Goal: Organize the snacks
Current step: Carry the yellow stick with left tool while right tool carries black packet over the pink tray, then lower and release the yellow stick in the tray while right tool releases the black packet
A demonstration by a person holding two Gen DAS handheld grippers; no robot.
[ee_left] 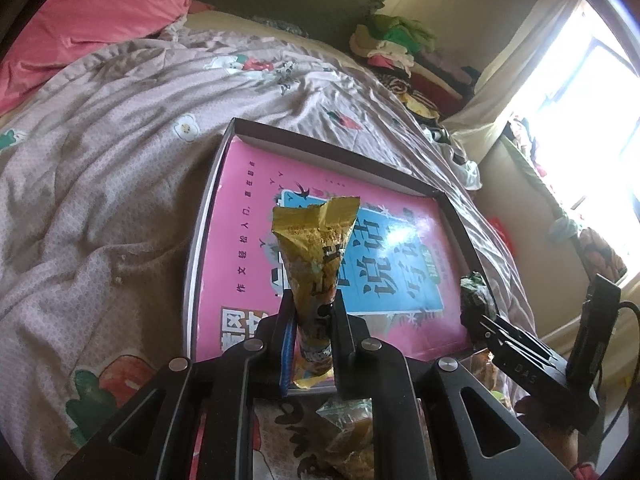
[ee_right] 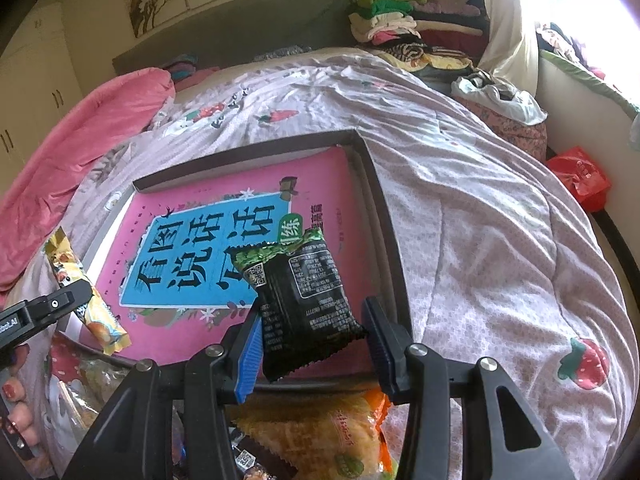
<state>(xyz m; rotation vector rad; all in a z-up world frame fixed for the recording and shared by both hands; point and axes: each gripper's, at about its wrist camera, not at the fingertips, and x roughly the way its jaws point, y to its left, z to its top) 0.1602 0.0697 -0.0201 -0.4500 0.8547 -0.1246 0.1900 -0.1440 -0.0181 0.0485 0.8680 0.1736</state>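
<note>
The left gripper (ee_left: 311,312) has its fingers clenched on a long, narrow gold snack stick (ee_left: 314,248). Its crimped, crumpled top stands up well beyond the fingertips, and its yellow lower end hangs back between the fingers. The print on the wrapper is too creased to read.

The right gripper (ee_right: 314,328) grasps a black snack packet (ee_right: 304,300) with a green zigzag top edge. The packet sits tilted between the blue-padded fingers (ee_right: 249,354), with its back side showing: a QR code, a white nutrition table and lines of small white text too fine to read.

Both snacks hang over a shallow dark-rimmed box (ee_right: 390,240) lying on the bed (ee_right: 480,220), just ahead of the fingers. Inside the box lies a pink book (ee_left: 256,240) with a blue panel of large black Chinese characters, and a green tag reading "练".

Below the right fingers, near the camera, lies an orange and yellow snack bag (ee_right: 320,432) among other wrappers.
</note>
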